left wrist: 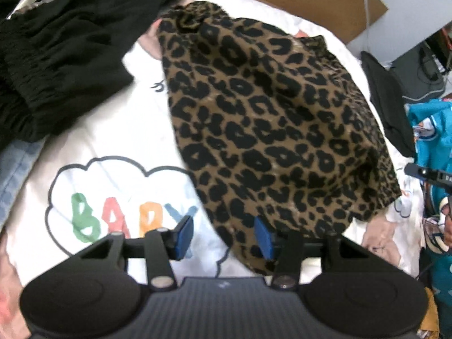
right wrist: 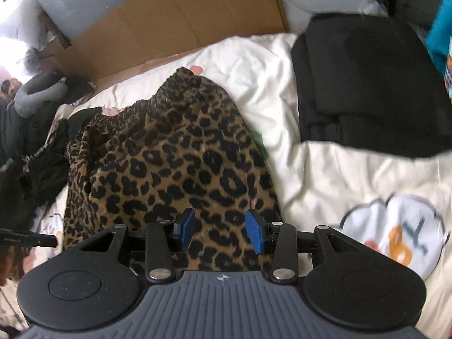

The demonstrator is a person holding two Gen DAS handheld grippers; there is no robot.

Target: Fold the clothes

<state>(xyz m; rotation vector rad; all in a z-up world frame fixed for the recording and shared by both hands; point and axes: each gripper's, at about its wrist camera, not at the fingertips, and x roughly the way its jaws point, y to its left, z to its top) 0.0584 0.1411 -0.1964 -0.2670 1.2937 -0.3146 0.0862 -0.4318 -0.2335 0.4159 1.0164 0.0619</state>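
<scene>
I hold a pair of tongs in each hand over the bed, and the leopard-print garment lies spread on the white quilt, filling the middle of both views. In the left view my left tongs stand partly apart with nothing pinched: the pad at three o'clock hangs over the garment's near edge, the pad at nine o'clock over the bare quilt by the cloud print with coloured letters. In the right view my right tongs are likewise half spread, both blue pads over the print near the bottom hem; I see no cloth caught between them. The garment runs from six o'clock up toward twelve, where its far end bunches near the cardboard. A loose black garment lies at ten o'clock in the left view, and a folded black pile sits at two o'clock in the right view, apart from the leopard piece. I judge that I am at the start of a fold on this piece: it is laid out but still wrinkled, and neither tool has a grip. The next move, as I see it, calls for lowering both tongs onto the near edge, one at each corner, closing on the fabric, then carrying that edge toward twelve o'clock while keeping the two sides level so the fold lands straight.
</scene>
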